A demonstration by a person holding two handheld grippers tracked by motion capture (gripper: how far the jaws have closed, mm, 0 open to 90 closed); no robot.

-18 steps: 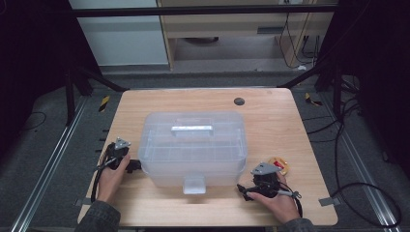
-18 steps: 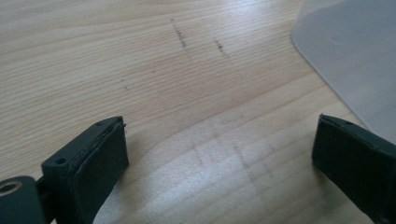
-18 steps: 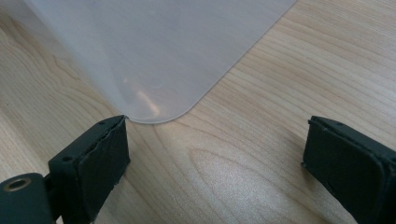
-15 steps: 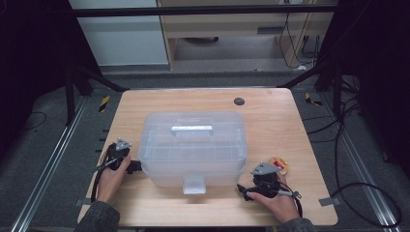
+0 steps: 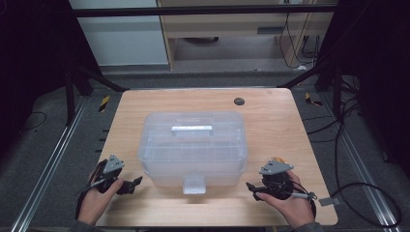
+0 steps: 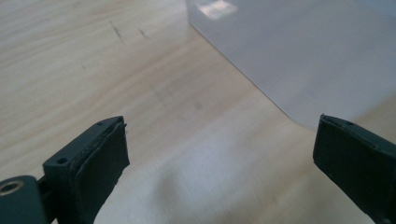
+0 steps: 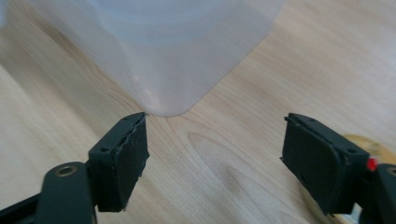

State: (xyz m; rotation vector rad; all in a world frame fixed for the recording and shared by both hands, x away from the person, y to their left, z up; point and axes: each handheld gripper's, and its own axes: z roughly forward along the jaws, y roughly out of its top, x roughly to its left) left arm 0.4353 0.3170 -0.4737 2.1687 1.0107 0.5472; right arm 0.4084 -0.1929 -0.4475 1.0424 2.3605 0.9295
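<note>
Flanking a clear lidded box (image 5: 192, 145) at frame centre, the left hand-held gripper (image 5: 129, 185) and right hand-held gripper (image 5: 255, 187) both gaped apart, empty. Uneven contact could probably have skidded it across the worktop (image 5: 270, 111).

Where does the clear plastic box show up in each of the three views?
High view: the clear plastic box sits mid-table, between both hands.
Left gripper view: its wall fills the upper right.
Right gripper view: its rounded corner hangs at top centre.
Shared landmark: the wooden table.
</note>
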